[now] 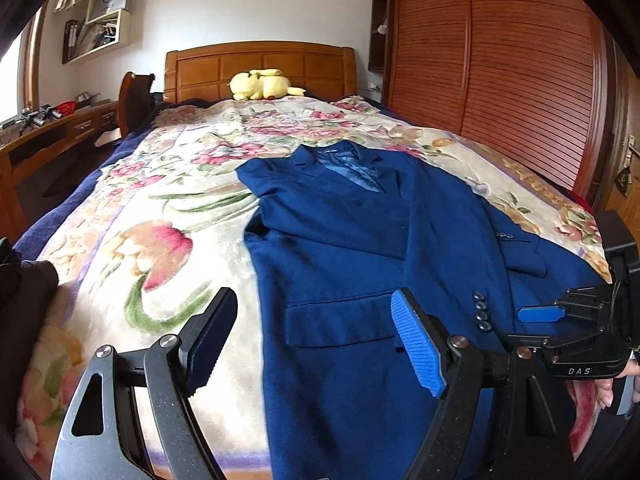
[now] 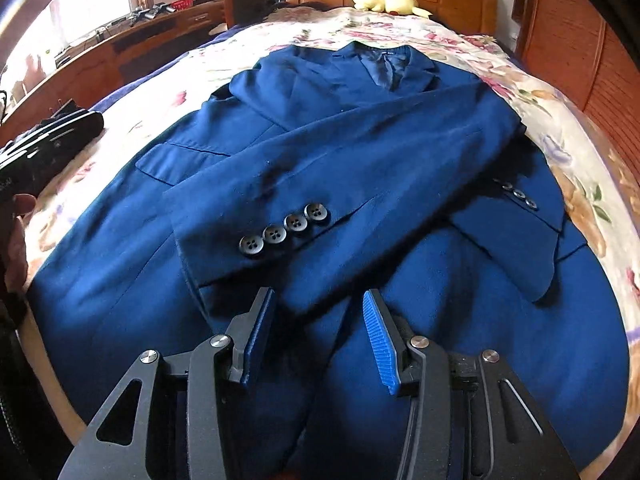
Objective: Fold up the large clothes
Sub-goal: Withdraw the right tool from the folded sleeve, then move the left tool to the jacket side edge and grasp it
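Note:
A dark blue suit jacket (image 1: 340, 240) (image 2: 360, 128) lies flat on the bed, collar towards the headboard. One sleeve (image 2: 340, 160) is folded across its front, its buttoned cuff (image 2: 280, 232) near the hem. The other sleeve (image 2: 516, 216) lies along the jacket's right side. My right gripper (image 2: 318, 296) hovers just over that cuff's corner; its jaws stand apart and the pads press on nothing. It also shows as the right gripper (image 1: 532, 326) beside the cuff buttons (image 1: 482, 314). My left gripper (image 1: 314, 300) is wide open above the jacket's flap pocket (image 1: 340, 324), holding nothing.
The floral blanket (image 1: 160, 200) covers the bed. A yellow plush toy (image 1: 260, 84) lies by the wooden headboard (image 1: 260, 64). A slatted wooden wardrobe (image 1: 500, 60) runs along the right; a desk (image 1: 48, 132) and chair (image 1: 136, 100) stand at the left. A hand (image 2: 16, 240) shows at the left edge.

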Demonstrator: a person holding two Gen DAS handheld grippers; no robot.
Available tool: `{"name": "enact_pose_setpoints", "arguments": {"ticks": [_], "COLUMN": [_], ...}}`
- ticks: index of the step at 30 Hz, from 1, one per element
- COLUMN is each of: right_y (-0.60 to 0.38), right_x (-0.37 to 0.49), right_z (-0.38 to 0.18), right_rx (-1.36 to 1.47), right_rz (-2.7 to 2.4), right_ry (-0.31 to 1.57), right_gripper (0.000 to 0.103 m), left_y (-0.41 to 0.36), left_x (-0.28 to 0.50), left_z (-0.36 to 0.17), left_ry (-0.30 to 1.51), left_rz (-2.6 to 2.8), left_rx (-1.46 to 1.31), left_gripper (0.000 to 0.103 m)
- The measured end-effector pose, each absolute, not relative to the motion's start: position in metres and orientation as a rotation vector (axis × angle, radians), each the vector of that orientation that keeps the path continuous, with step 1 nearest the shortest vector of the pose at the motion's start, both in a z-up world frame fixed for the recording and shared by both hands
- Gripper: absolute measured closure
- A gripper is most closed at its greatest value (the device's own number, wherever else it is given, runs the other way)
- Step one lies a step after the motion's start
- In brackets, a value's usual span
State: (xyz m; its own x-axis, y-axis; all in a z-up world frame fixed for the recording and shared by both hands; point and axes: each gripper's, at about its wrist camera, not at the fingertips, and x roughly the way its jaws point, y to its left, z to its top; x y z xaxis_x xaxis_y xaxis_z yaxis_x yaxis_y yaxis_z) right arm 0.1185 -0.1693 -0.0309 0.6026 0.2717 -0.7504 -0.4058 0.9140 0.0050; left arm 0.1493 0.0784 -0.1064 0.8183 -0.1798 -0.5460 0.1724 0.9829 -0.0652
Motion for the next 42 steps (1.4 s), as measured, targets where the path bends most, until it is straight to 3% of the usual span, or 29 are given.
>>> {"name": "enact_pose_setpoints", "arguments": {"ticks": [10,15,19,29,32,36,42], "right_y": [-0.209,-0.226,-0.24,-0.266,-0.276,-0.283,-0.288], "right_x": [0.09,0.093,0.109,0.109,0.109,0.106,0.103], "right_z": [-0.013,-0.031,-0.053,-0.067,-0.07,-0.073,-0.073], "right_rx": [-0.346,-0.425,-0.361,-0.146,-0.121,-0.106,-0.089], "right_rz": [0.261,0.206,0.214,0.297,0.31,0.318,0.329], "right_ry": [0.71,0.712,0.745,0.693,0.681,0.661,0.654], "right_gripper": [0.055,0.055,0.055,0.054,0.054,0.054,0.054], "left_y": [0.044,0.026,0.015,0.01,0.008,0.005,0.019], "left_x": [0.158,0.161,0.165,0.179,0.179,0.177,0.174], "left_z": [-0.109,-0.114,-0.122,-0.15,-0.152,-0.152,-0.118], "left_ry": [0.646,0.658,0.698,0.823,0.837,0.843,0.75], "left_rz": [-0.335,-0.375,-0.4,-0.375,-0.38,-0.416,-0.371], "left_rx": [-0.031,-0.024,-0.01,-0.013,-0.007,-0.002,-0.006], "left_gripper": [0.023,0.035,0.044,0.045,0.057,0.094,0.098]}}
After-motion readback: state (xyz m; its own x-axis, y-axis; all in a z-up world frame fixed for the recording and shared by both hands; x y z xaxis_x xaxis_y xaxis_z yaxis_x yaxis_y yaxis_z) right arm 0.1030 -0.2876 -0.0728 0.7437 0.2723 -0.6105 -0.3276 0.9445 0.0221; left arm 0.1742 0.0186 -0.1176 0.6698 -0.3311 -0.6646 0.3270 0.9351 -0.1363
